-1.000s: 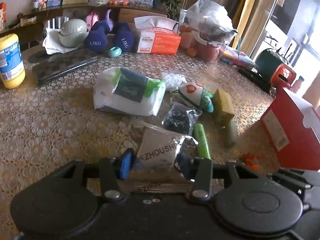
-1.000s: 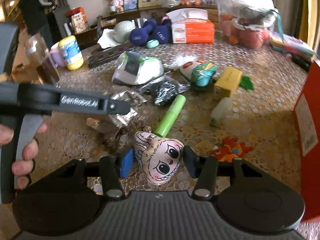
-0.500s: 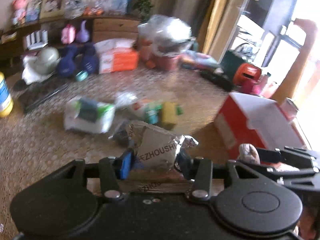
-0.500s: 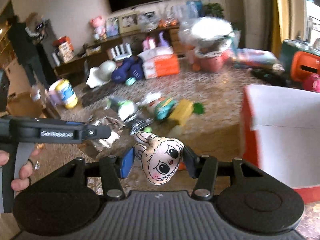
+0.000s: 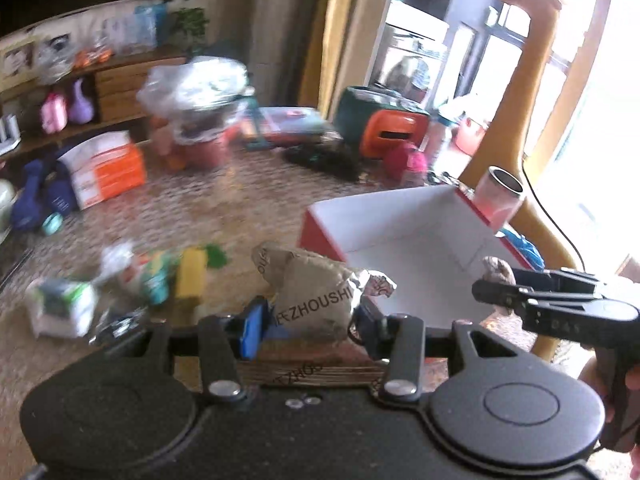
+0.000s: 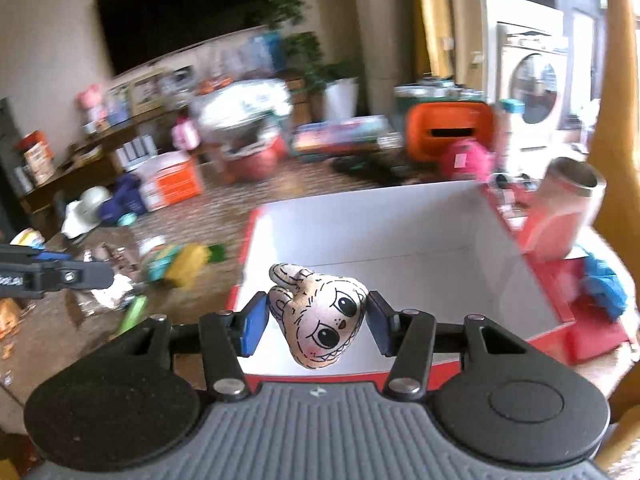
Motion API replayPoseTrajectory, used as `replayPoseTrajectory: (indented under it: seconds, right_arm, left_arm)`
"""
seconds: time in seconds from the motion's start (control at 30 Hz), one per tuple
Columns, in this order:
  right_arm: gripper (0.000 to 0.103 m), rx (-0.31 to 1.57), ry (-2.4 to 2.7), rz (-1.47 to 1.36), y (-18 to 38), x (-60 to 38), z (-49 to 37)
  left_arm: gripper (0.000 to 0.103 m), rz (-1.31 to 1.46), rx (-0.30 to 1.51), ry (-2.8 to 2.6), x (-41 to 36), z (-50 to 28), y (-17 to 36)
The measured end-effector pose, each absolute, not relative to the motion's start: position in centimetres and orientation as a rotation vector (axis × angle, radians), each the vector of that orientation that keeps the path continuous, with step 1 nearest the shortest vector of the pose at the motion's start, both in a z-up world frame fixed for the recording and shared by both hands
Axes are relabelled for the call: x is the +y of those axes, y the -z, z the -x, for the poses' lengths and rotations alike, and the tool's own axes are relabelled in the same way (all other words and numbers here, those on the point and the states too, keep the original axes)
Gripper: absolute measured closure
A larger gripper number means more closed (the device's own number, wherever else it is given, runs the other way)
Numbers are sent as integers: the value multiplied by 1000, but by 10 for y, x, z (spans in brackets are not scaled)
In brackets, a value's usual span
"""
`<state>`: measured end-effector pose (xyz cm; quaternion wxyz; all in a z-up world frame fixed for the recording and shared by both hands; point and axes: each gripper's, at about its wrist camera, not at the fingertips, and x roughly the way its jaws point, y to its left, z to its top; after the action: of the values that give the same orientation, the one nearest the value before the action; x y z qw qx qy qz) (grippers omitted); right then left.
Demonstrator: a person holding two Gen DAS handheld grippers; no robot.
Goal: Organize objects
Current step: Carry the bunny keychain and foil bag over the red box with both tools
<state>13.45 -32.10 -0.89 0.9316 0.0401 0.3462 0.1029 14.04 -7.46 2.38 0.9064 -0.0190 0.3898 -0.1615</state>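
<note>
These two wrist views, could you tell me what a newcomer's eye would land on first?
First the plush toy with big cartoon eyes, clamped in the right gripper just above the open red box, whose white inside looks empty. Next, in the left wrist view, the crumpled packet held in the left gripper at the box's near corner. Behind both, the table is a blurred clutter of packets.

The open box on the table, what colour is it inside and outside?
White inside, red outside: the box, clearest in the right wrist view.
</note>
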Motion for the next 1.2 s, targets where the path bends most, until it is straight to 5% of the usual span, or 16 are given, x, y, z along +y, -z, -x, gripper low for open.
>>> replayPoseTrajectory:
  seconds: [0.63, 1.2]
  right_arm:
    - [51, 886, -154, 31, 59, -386, -206]
    - [50, 1116, -310, 186, 107, -364, -259]
  left_arm:
    - [56, -92, 925, 426, -240, -234, 17]
    - [58, -208, 1079, 357, -287, -294, 91]
